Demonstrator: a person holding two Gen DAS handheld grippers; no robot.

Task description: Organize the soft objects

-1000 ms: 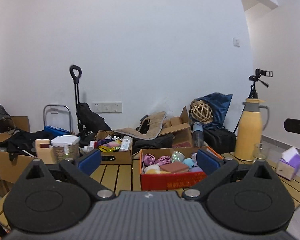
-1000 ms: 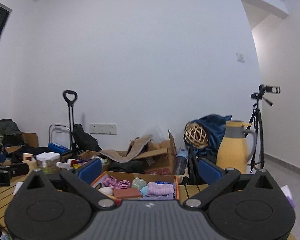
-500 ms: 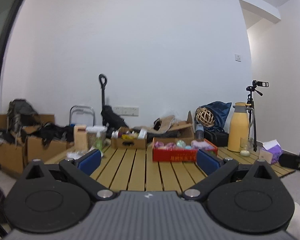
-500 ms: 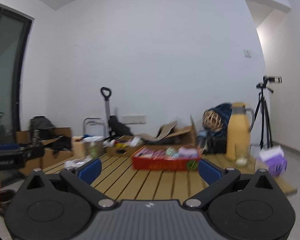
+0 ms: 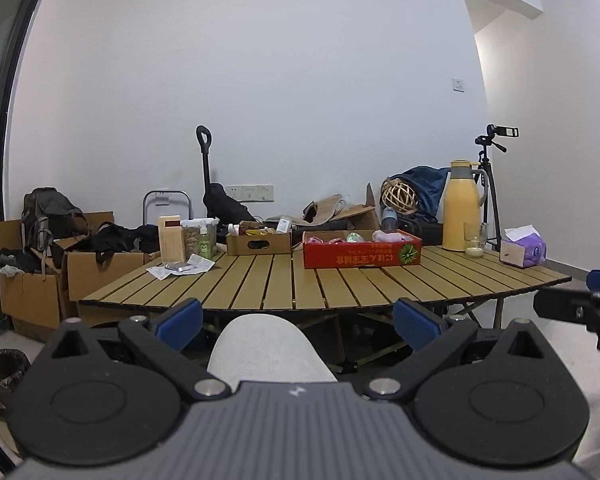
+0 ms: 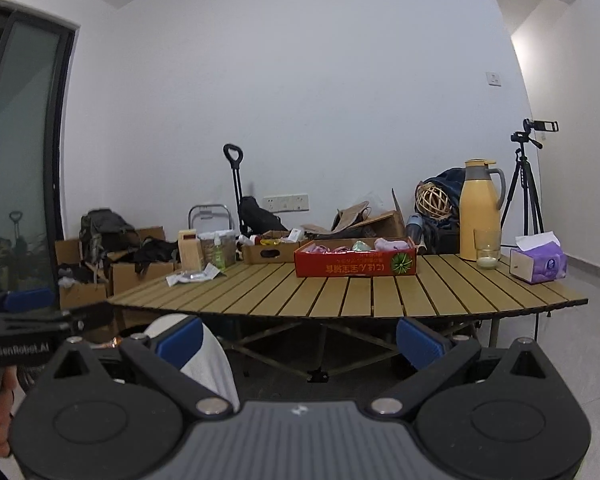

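Both the left claw (image 5: 298, 314) and right claw (image 6: 300, 334) stand wide and empty short of the tabletop (image 5: 340, 284) near edge, while the soft objects (image 5: 388, 235) lie in the red box (image 5: 362, 255) toward its far edge.

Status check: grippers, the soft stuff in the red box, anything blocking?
Left gripper open, empty, short of the table. Right gripper the same. Soft objects lie in red box. Nothing between grippers and box.
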